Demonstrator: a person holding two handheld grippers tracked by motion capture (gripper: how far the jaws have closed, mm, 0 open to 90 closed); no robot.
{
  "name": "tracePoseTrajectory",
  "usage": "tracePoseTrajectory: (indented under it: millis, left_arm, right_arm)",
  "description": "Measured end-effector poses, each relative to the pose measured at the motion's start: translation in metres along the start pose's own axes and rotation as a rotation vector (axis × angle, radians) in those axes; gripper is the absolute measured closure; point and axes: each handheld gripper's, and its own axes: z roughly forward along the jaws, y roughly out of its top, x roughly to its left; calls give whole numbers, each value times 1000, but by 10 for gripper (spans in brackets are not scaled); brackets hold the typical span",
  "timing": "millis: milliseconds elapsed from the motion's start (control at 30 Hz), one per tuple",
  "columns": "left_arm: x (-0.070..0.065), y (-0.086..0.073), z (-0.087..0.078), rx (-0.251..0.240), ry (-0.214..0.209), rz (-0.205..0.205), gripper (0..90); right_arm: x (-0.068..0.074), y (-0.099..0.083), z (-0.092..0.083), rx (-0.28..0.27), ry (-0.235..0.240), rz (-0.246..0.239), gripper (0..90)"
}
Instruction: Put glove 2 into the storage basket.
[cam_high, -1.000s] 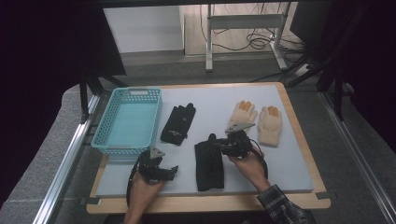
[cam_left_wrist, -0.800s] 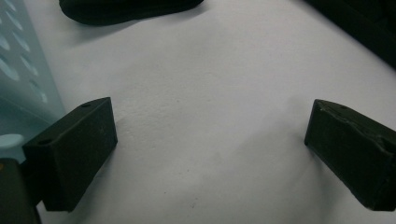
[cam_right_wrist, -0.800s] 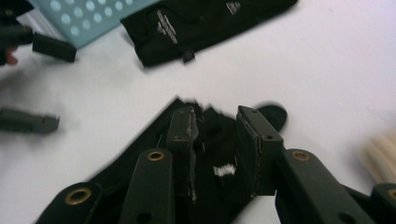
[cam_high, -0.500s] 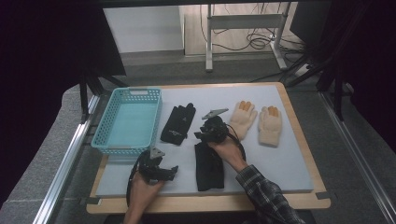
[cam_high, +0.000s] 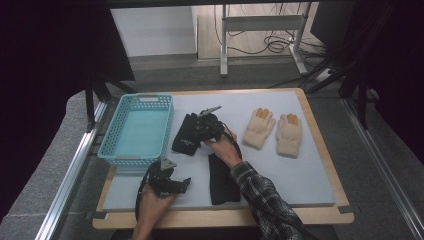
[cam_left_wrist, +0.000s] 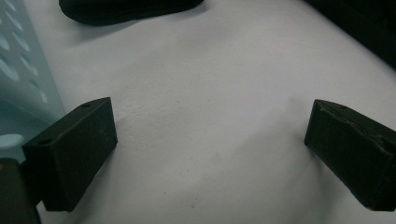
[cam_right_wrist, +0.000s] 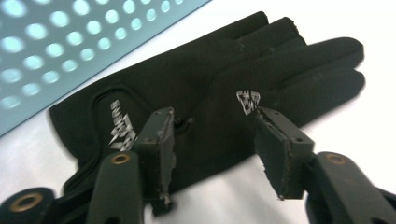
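A black glove (cam_high: 184, 135) lies flat on the grey mat beside the blue basket (cam_high: 137, 127). My right gripper (cam_high: 197, 131) hovers just over it. In the right gripper view the glove (cam_right_wrist: 224, 79) with white logos spreads under the right gripper (cam_right_wrist: 212, 144). Its jaws have just been opening and stand apart over the palm, with the pads not pressing on the cloth. A second black glove (cam_high: 222, 177) lies near the front of the mat. My left gripper (cam_high: 182, 184) rests low at the front left, and in its own view the left gripper (cam_left_wrist: 210, 144) is wide open over bare mat.
Two beige gloves (cam_high: 259, 127) (cam_high: 289, 135) lie side by side at the right of the mat. The basket's perforated wall (cam_right_wrist: 70, 42) runs close behind the black glove, and its corner (cam_left_wrist: 23, 84) stands left of my left jaw. A wooden edge (cam_high: 220, 217) frames the table.
My right gripper has moved left, from the front black glove to the black glove beside the basket, and its jaws have widened. The left hand has stayed put.
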Motion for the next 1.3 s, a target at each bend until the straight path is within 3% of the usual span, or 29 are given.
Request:
tracePoseTrajectory:
  millis: [67,167,267,300,333,433,633,1300]
  left_arm:
    - [0,0,0,0,0,0,25]
    - [0,0,0,-2,0,0,25]
    - [0,0,0,-2,0,-1,25]
    - [0,0,0,-2,1,0,25]
    - [0,0,0,-2,1,-1,25]
    - [0,0,0,-2,1,0,25]
    - [0,0,0,-2,0,-1,26]
    - [0,0,0,1,1,2,25]
  right_arm:
    - [0,2,8,11,-3,-7,433]
    - [3,2,19,42,-29,-56,439]
    - [5,1,20,34,-20,-56,584]
    - [5,1,20,27,-8,-43,720]
    - [5,1,20,27,-8,-43,720]
    - [6,2,20,34,33,-11,878]
    - [5,4,16,51,28,-24,890]
    - [7,17,-51,-24,64,-74,892]
